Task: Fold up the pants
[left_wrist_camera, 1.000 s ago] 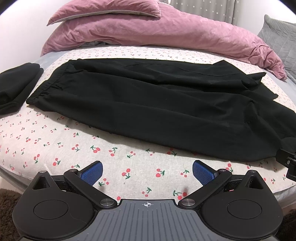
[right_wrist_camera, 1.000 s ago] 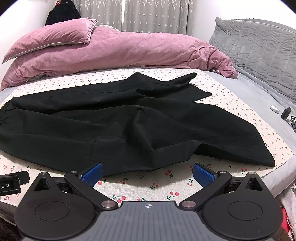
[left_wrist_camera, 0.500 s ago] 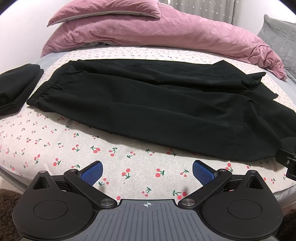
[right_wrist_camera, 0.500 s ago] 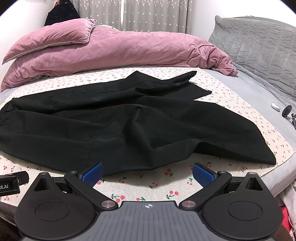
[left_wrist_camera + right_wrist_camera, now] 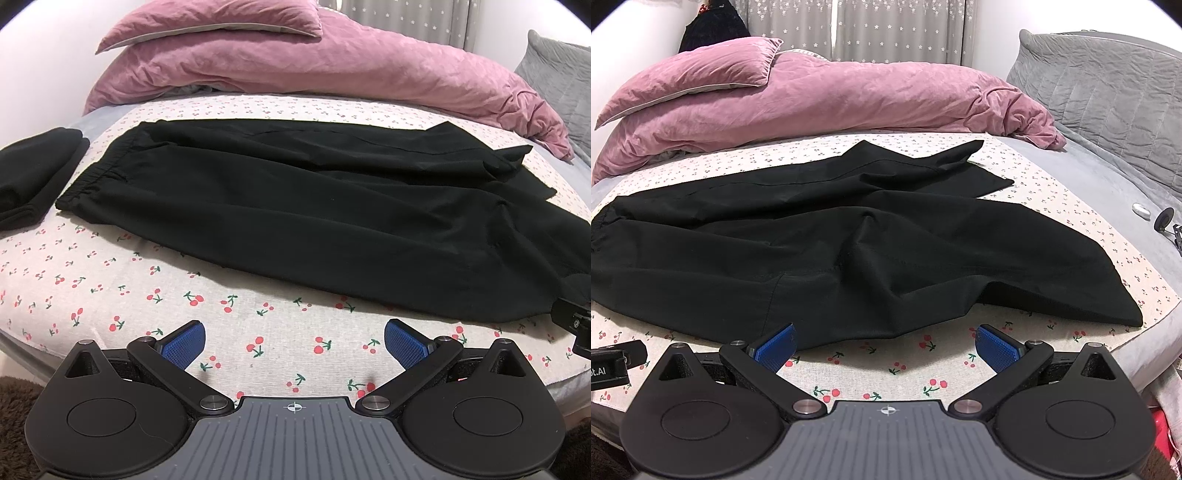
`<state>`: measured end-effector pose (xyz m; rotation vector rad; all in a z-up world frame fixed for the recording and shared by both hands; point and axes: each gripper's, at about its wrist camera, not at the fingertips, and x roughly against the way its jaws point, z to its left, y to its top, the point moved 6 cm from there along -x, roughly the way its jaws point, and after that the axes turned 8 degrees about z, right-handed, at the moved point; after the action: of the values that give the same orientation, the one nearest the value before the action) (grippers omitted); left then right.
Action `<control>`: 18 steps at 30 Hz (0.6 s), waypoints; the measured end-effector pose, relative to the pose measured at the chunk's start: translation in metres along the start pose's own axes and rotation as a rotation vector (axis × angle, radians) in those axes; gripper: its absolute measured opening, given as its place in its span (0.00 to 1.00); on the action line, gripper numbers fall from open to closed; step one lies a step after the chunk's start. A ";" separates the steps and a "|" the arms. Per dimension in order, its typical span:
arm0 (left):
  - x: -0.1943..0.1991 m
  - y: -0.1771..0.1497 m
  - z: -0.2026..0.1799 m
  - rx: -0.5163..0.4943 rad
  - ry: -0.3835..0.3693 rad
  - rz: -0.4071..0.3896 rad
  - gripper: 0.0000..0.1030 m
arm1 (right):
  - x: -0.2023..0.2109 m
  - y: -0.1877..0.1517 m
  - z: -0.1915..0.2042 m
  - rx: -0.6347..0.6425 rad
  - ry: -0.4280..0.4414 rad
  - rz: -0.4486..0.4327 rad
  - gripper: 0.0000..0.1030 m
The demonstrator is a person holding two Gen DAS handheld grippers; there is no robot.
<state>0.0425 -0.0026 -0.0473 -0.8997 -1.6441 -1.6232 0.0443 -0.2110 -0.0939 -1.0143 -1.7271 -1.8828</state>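
Barely anything has moved since a second ago: both views have drifted a touch, and the black pants [image 5: 314, 218] lie just as they did, spread sideways across the cherry-print sheet [image 5: 166, 295], waistband toward the left of the left wrist frame, legs running off to the right. In the right wrist view the pants [image 5: 831, 258] fill the middle, one leg end bunched up near the lower right edge of the sheet. The left gripper [image 5: 293, 341] is spread wide, nothing between its blue pads, hanging over bare sheet short of the fabric's near edge. The right gripper [image 5: 886, 341] is also wide open and empty, its left pad just over the hem. Around it: a folded black garment [image 5: 33, 177] at the left edge, just apart from the waistband, a pink duvet [image 5: 849, 99] and pillow [image 5: 698, 81] heaped along the back, and a grey quilted headboard [image 5: 1108, 96] at upper right. A clear strip of sheet runs along the front edge.
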 end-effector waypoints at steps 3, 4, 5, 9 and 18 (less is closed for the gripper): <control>0.000 0.000 0.001 0.001 0.000 0.000 1.00 | 0.000 0.000 0.000 0.000 -0.001 0.000 1.00; 0.000 0.000 0.001 0.001 0.000 0.000 1.00 | 0.000 0.000 0.000 0.000 -0.001 0.000 1.00; 0.000 0.000 0.001 0.001 0.001 0.000 1.00 | 0.000 0.000 0.000 0.000 -0.001 0.001 1.00; 0.001 0.000 0.006 0.008 0.000 -0.003 1.00 | 0.000 0.000 -0.001 -0.002 -0.004 0.003 1.00; -0.002 0.000 0.008 0.030 0.008 -0.020 1.00 | -0.001 -0.001 -0.006 -0.008 -0.004 0.008 1.00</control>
<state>0.0434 0.0058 -0.0488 -0.8636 -1.6726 -1.6087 0.0430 -0.2166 -0.0950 -1.0269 -1.7162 -1.8856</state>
